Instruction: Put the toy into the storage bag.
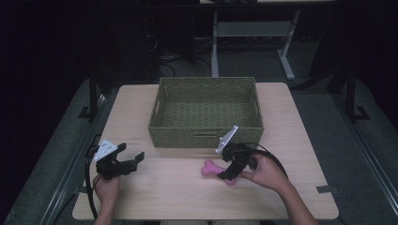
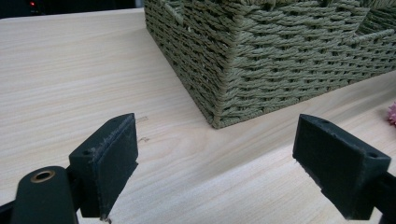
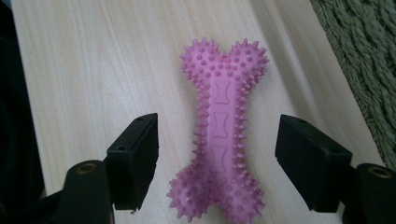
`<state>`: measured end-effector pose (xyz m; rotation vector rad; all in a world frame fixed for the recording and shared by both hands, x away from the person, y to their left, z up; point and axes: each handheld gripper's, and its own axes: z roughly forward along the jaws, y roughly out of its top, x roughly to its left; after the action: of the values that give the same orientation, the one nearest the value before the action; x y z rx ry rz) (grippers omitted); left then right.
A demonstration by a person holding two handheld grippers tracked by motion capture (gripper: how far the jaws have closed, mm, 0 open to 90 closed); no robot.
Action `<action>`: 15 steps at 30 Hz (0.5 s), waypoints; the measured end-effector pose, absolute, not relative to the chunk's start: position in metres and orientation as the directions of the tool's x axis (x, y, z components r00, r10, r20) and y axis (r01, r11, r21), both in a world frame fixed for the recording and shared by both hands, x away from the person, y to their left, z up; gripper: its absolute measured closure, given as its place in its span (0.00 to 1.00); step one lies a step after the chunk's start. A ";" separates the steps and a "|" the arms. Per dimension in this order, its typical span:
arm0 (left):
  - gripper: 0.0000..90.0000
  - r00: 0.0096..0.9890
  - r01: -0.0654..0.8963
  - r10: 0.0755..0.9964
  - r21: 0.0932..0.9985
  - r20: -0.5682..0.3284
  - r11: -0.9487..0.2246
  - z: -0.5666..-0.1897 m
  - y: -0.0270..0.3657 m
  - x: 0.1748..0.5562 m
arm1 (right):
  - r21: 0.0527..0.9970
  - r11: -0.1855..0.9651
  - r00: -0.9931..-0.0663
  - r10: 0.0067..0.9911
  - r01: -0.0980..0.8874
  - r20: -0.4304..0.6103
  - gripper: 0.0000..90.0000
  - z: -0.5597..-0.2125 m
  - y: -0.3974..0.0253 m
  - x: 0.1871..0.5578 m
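Both forearms come in from the bottom of the high view. The right gripper (image 1: 228,172) is lowered over a pink bone toy (image 1: 209,168) that lies flat on the table (image 1: 300,140), just in front of the green woven basket (image 1: 206,136). The left gripper (image 1: 133,161) rests well apart at the left, jaws spread and holding nothing. Likely risk from here: the toy sits close to the basket's front wall, so a lift that drifts forward could knock the gripper's grey plate against the rim.

From the left gripper view, the left gripper (image 2: 215,168) stands wide open above bare wood, with the basket (image 2: 280,60) corner ahead and a sliver of the toy (image 2: 392,114) at the right edge. It offers no help if the toy slips.

From the right gripper view, the right gripper (image 3: 215,161) is wide open, its jaws on either side of the toy's (image 3: 222,126) narrow shaft and not yet touching it. The toy is covered in soft spikes, so the pads may bite on spike tips alone and let it twist or squirm out. It also lies slightly slanted between the jaws, so closing could swing it rather than clamp it squarely.
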<state>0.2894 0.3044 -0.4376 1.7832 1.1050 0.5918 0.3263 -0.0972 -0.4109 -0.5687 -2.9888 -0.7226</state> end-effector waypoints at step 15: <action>0.15 0.476 0.431 0.877 0.888 -0.073 -0.160 -0.438 0.305 0.289 | 0.382 0.860 -0.940 0.330 0.339 0.092 0.42 -0.426 -0.081 0.332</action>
<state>0.2892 0.3050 -0.4377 1.7758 1.1113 0.5896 0.3317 -0.0813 -0.4258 -0.5404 -3.0069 -0.6249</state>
